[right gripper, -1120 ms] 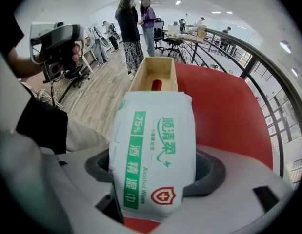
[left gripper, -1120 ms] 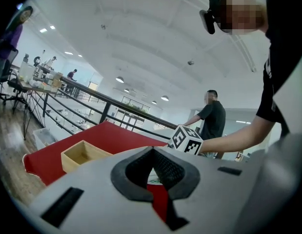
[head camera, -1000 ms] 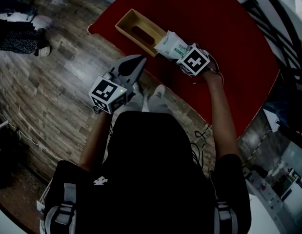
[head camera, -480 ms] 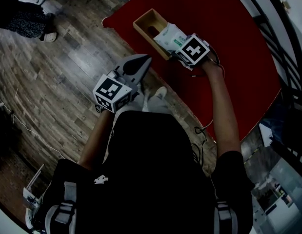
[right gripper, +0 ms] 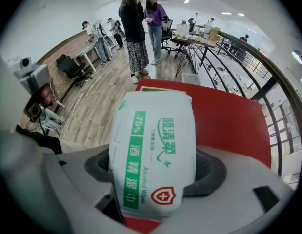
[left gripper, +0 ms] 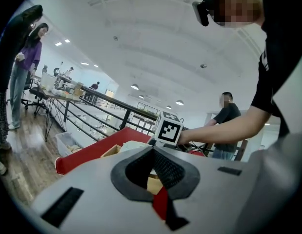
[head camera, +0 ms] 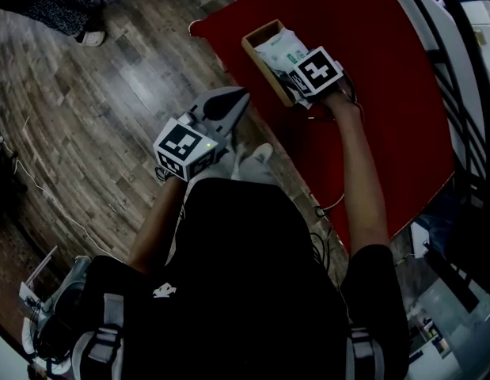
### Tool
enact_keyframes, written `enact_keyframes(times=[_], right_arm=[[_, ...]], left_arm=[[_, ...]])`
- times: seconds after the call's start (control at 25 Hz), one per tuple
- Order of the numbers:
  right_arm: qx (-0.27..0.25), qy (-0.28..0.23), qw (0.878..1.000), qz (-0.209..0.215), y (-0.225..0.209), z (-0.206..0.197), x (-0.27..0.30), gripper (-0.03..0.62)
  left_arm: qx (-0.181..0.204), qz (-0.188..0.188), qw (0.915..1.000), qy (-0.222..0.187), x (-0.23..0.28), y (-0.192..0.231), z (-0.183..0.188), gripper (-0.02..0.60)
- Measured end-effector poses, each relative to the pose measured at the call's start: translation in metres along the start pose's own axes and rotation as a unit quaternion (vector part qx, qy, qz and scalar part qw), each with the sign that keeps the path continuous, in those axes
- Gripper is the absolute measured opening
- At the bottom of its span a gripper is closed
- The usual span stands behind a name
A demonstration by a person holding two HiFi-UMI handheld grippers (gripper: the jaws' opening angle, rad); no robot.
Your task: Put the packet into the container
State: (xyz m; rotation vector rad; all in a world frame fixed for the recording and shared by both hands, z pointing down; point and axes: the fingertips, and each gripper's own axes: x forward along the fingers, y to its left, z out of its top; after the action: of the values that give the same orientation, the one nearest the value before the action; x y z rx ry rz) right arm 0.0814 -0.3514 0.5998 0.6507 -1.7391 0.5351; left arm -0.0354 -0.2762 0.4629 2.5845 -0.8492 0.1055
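Packet (right gripper: 153,155), white w/ green print: "75%" at far end of a green stripe, then Chinese chars 酒精湿巾 along it; beside that, larger green brand chars 顺清柔, w/ a tiny line next to them too small to read; "Alcohol Wipes" in thin type; red shield w/ white cross. Left cube (head camera: 181,146) & right cube (head camera: 317,71): b/w square code markers, no letters

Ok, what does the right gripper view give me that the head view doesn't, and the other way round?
Only the right gripper view: the green print and red shield on the packet, the right gripper with its jaws clamped on the packet's sides, and desks far across the room. Only the head view: the wooden container with the packet over it, and the left gripper, shut and empty, beside the table's edge. Both: the packet and the red table.
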Motion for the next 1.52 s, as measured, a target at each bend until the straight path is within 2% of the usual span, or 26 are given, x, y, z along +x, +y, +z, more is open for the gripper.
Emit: enact_keyframes(times=[0.32, 0.88, 1.12, 1.28, 1.52], right_arm=[[0.051, -0.01, 0.999, 0.0, -0.005, 0.017, 0.002, 0.383], [0.051, 0.007, 0.998, -0.027, -0.005, 0.022, 0.016, 0.383], [0.061, 0.005, 0.998, -0.019, -0.005, 0.025, 0.02, 0.383], [0.075, -0.016, 0.997, 0.001, -0.009, 0.029, 0.027, 0.383], [0.069, -0.02, 0.997, -0.001, -0.009, 0.031, 0.028, 0.383]], left_arm=[[-0.003, 0.02, 0.9998, -0.007, -0.006, 0.011, 0.003, 0.003], [-0.007, 0.028, 0.9996, -0.004, -0.009, 0.01, 0.001, 0.003], [-0.009, 0.03, 0.9995, -0.004, -0.012, 0.009, -0.002, 0.003], [-0.012, 0.031, 0.9994, -0.002, -0.012, 0.013, -0.005, 0.003], [-0.012, 0.036, 0.9993, -0.003, -0.015, 0.016, -0.005, 0.003]])
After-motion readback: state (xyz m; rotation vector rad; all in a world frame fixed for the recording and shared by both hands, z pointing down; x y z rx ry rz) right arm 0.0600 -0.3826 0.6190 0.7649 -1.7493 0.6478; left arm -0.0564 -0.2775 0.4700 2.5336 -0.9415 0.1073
